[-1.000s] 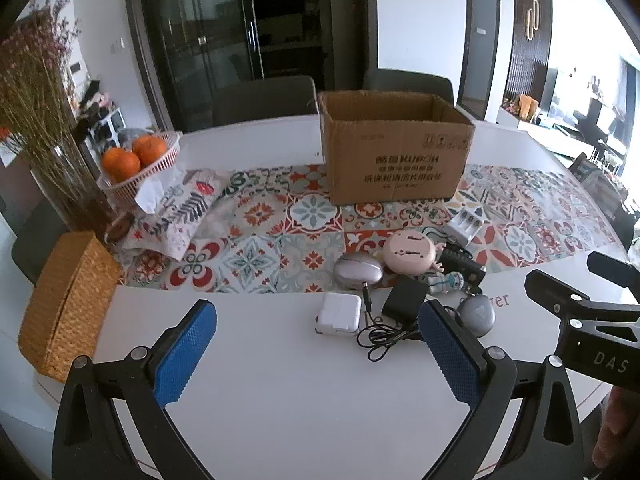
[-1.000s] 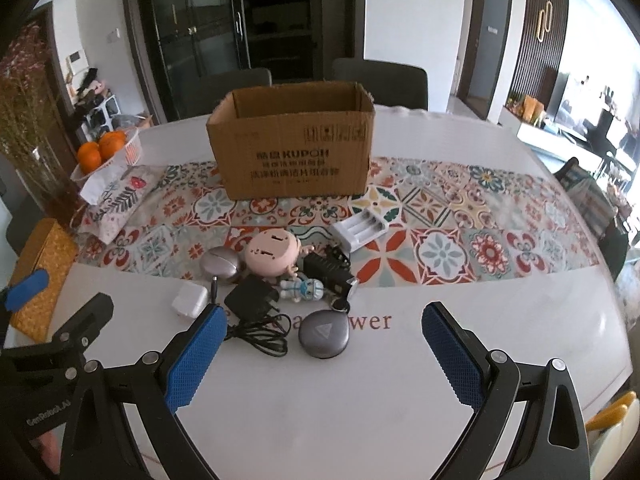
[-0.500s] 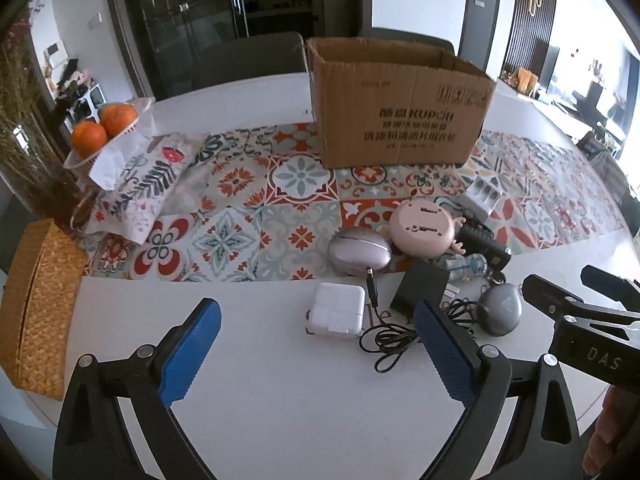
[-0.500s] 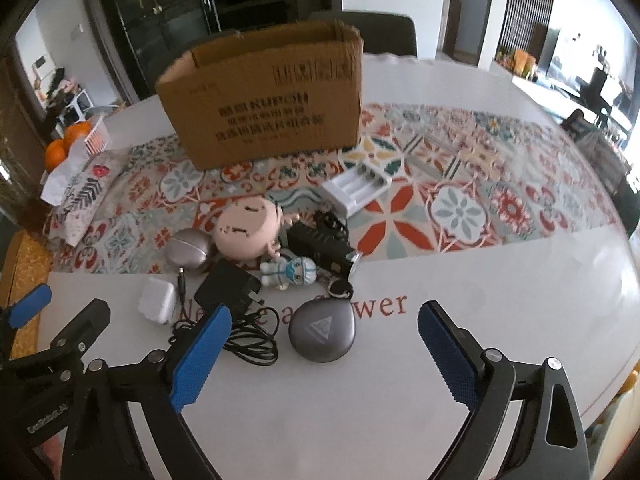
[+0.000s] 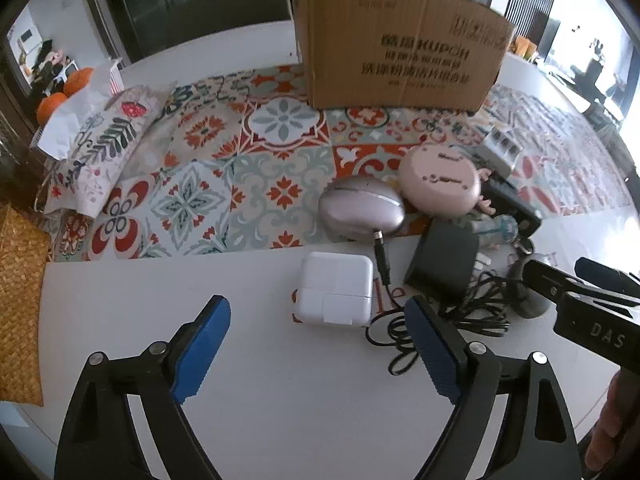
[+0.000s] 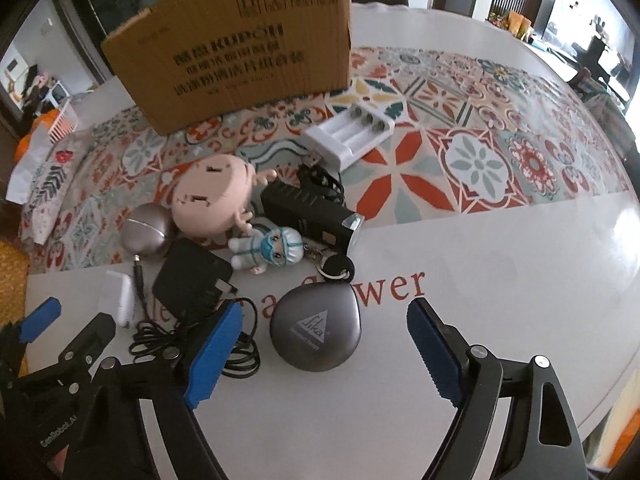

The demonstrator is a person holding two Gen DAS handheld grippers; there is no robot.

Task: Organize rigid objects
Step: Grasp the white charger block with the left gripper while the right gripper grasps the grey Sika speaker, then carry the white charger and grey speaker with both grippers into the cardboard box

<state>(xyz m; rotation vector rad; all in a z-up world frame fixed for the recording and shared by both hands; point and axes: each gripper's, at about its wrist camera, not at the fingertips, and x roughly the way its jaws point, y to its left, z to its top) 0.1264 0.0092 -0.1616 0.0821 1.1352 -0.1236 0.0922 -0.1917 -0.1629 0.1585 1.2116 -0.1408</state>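
A pile of small objects lies on the white table in front of a cardboard box (image 5: 400, 36). My left gripper (image 5: 316, 350) is open, just short of a white charger cube (image 5: 335, 294). Behind the cube lie a silver oval case (image 5: 362, 210), a pink round toy (image 5: 439, 179) and a black adapter (image 5: 442, 265) with its cable. My right gripper (image 6: 324, 354) is open around a grey Sika case (image 6: 315, 332). Past the case are a masked figurine keychain (image 6: 272, 249), a black flashlight (image 6: 308, 213) and a white battery charger (image 6: 348, 136). The box also shows in the right wrist view (image 6: 236, 46).
A patterned runner (image 5: 208, 184) crosses the table. A floral tissue pouch (image 5: 100, 148) and a basket of oranges (image 5: 60, 96) lie at the far left, and a woven straw box (image 5: 20, 296) at the left edge. The table edge curves close at the right (image 6: 624, 364).
Both grippers have moved forward and down toward the pile. The left now sits just before the white cube, and the right now brackets the grey case. Both stay open.
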